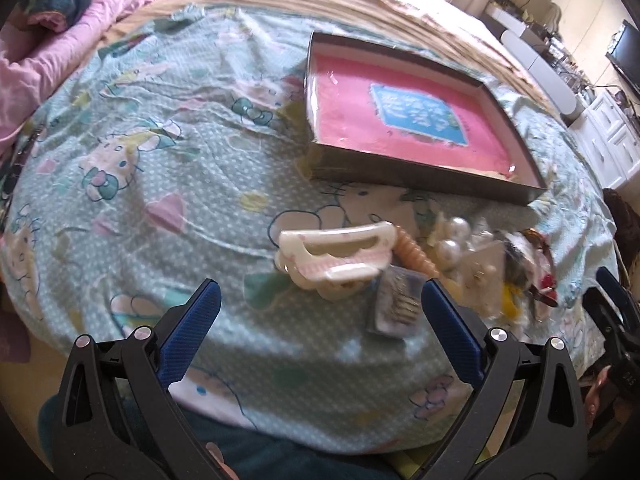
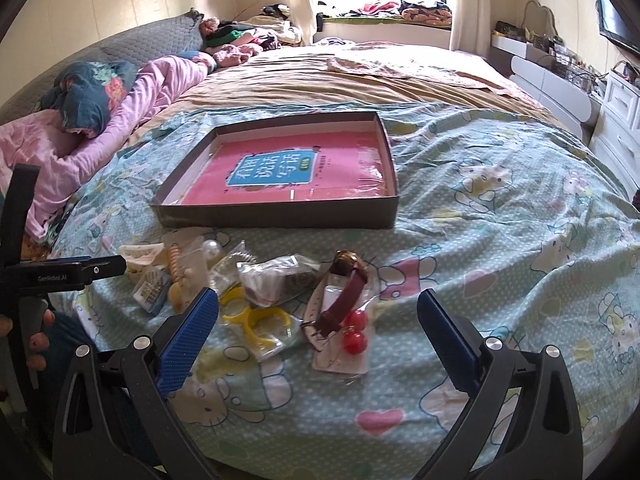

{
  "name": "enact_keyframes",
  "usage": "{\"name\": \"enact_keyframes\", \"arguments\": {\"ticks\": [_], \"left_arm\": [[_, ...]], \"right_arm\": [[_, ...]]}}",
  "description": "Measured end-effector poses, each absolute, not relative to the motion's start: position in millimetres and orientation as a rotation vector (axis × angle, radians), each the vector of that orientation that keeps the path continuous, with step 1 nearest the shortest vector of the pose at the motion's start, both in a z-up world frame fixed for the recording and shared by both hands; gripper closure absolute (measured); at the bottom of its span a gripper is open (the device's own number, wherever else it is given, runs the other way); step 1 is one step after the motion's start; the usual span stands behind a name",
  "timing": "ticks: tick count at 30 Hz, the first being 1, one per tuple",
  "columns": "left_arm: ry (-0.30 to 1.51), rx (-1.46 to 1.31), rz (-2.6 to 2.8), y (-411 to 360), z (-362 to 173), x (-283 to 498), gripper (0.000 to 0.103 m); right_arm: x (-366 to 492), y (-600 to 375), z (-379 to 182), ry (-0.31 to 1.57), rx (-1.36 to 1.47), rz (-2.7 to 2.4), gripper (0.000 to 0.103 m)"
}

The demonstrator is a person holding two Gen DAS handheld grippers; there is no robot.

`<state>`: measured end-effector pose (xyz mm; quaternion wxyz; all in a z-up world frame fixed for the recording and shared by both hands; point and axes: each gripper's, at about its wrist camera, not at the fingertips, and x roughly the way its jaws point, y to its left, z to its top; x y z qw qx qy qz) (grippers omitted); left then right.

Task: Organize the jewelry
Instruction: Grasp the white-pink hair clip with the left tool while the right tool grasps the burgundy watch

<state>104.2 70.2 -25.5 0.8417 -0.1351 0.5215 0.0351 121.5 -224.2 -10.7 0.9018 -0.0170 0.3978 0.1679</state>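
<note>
Reads "GenRobot.AI" in small pale letters on the black body of the left hand-held gripper, at the near left of the right wrist view. Large white Chinese characters on the blue label of the pink book lying inside the shallow box, not clearly legible; same label only a blur from the left wrist view.

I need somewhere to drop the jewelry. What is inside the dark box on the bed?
Inside the dark box lies only a pink book with a blue label; no jewelry is in it. Whatever lies beneath the book is hidden.
</note>
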Motion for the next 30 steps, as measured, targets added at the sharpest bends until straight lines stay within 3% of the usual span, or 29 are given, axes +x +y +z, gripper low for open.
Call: {"name": "enact_keyframes", "arguments": {"ticks": [8,14,18,24,25,26,30], "left_arm": [[1.14,-0.335,0.042,65,-41,128,0.012],[1.159,-0.303,0.066,65,-51,138,0.019],[1.14,-0.276,0.069,65,-51,143,0.032],[1.115,-0.259,0.045,63,-50,142,0.034],[1.109,-0.262,0.039,63,-49,142,0.038],[1.104,-0.267,0.034,64,-48,143,0.038],[1.094,-0.275,0.019,64,-45,144,0.038]], "right_arm": [[135,-237,-24,0.851,-0.019,0.309,0.004],[144,-244,-32,0.871,-0.023,0.296,0.004],[156,-243,-43,0.915,-0.006,0.314,0.004],[183,-242,-57,0.981,0.058,0.337,0.006],[188,-242,-60,0.997,0.071,0.345,0.01],[193,-242,-62,1.019,0.083,0.354,0.02],[212,-244,-73,1.086,0.151,0.389,0.041]]}}
